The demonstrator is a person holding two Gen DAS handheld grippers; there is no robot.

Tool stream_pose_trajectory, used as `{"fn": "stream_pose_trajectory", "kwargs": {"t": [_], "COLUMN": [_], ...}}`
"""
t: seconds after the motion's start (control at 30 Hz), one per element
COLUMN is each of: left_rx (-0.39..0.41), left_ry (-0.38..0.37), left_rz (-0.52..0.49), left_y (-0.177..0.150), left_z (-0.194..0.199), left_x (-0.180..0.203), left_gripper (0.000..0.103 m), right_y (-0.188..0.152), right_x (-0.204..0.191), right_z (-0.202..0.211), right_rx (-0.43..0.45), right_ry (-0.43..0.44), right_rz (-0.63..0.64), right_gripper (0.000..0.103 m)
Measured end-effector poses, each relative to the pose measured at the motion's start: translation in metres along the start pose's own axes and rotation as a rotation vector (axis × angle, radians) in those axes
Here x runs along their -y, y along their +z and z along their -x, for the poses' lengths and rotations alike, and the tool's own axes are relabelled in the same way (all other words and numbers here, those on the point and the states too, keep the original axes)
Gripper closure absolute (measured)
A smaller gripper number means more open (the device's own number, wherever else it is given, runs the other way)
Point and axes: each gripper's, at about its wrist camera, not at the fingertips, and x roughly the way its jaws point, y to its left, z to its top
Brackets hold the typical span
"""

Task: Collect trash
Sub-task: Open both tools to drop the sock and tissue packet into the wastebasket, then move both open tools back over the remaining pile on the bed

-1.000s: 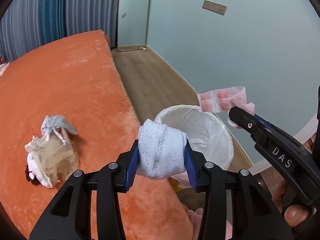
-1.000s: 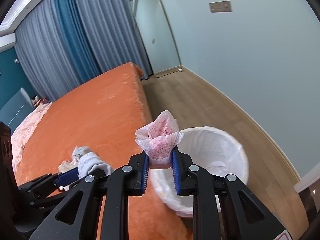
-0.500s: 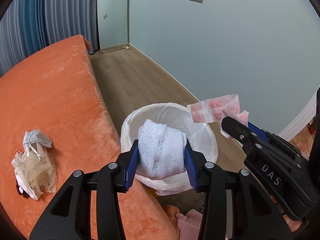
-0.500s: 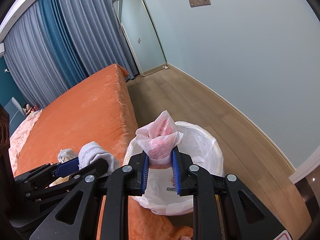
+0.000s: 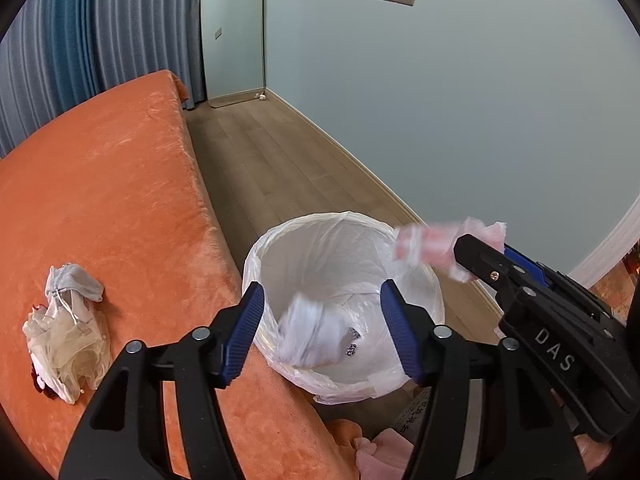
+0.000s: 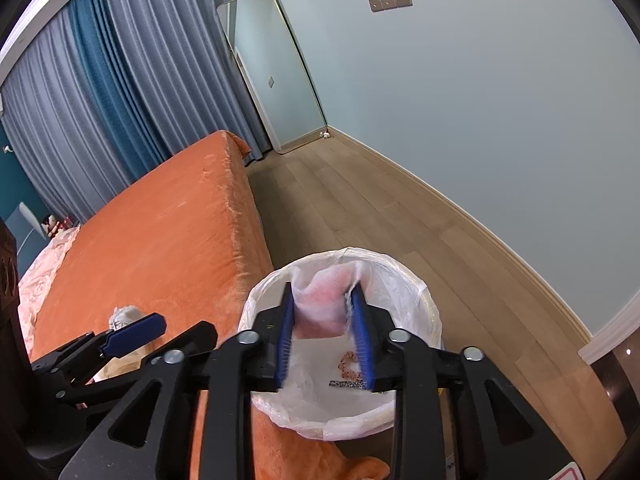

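Note:
A white-lined trash bin (image 5: 424,280) (image 6: 416,292) stands on the floor by the orange bed. My left gripper (image 5: 322,312) is open above the bin. The white rolled sock (image 5: 306,334) is a blur falling inside the bin. My right gripper (image 6: 324,312) hangs over the bin with its jaws parted, and the pink and white wrapper (image 6: 326,306) sits loosely between the pads, blurred. The wrapper also shows in the left wrist view (image 5: 432,244) at the right gripper's tip.
A heap of crumpled white and grey trash (image 5: 66,332) lies on the orange bed (image 5: 100,200). Wooden floor (image 6: 360,208) runs along the pale blue wall. A mirror (image 6: 276,72) leans in the corner by the curtains. Pink cloth (image 5: 380,452) lies below the bin.
Both grippers moved over the bin. My left gripper opened and let the white sock drop into the bin. My right gripper's jaws parted around the pink wrapper.

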Motion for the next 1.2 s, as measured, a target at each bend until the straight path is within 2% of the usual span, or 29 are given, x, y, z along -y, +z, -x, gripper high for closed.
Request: {"fn": "stream_pose_trajectory", "kwargs": {"t": [0.53,0.67,1.2], "left_rx": [-0.003,0.003,0.03], "left_ry": [0.001,0.004,0.028], "left_rz": [0.038,0.045,0.132], "left_y": [0.0,0.0,-0.01], "left_z": [0.004,0.008,0.036], "left_x": [-0.016,-0.02,-0.069], "left_gripper": [0.044,0.044,0.044], "right_y": [0.003,0.003,-0.003], "right_x": [-0.005,-0.008,-0.044], "right_z": [0.003,0.004,0.005], "right_rx": [-0.001,0.0,-0.014], "right_ry": [0.004,0.002,0.027], "right_rz": [0.022,0.025,0.071], "right_gripper": [0.068,0.064,0.063]}}
